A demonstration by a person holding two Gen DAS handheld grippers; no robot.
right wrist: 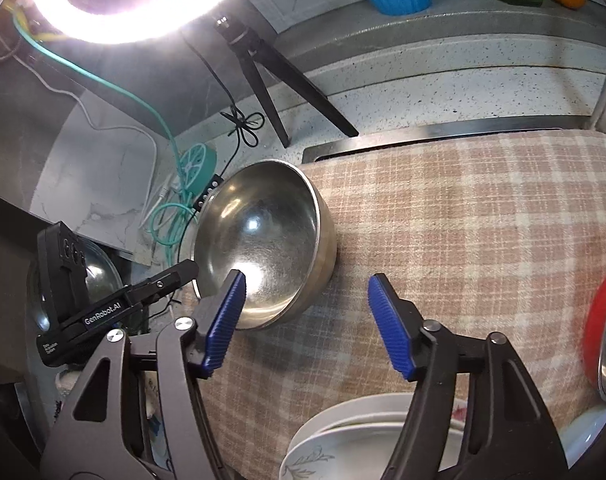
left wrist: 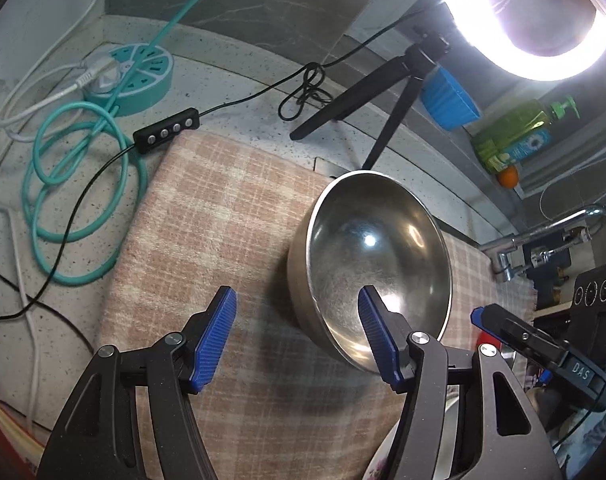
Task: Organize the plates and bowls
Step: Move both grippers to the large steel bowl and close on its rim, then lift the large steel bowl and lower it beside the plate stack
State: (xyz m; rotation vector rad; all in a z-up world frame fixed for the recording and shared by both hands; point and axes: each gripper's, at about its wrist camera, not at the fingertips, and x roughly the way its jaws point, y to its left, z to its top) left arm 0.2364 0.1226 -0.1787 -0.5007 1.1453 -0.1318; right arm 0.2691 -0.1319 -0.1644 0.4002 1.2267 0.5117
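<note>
I see my left tool [left wrist: 297,336] and right tool [right wrist: 305,326] both spread wide and holding nothing, the steel bowl [left wrist: 377,256] on the checked cloth [right wrist: 463,240] near the bench's back edge, white plates [right wrist: 367,436] stacked nearer me.

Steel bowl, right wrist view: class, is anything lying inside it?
No. The steel bowl on the checked cloth shows only bare, shiny metal inside, with light reflections.
</note>
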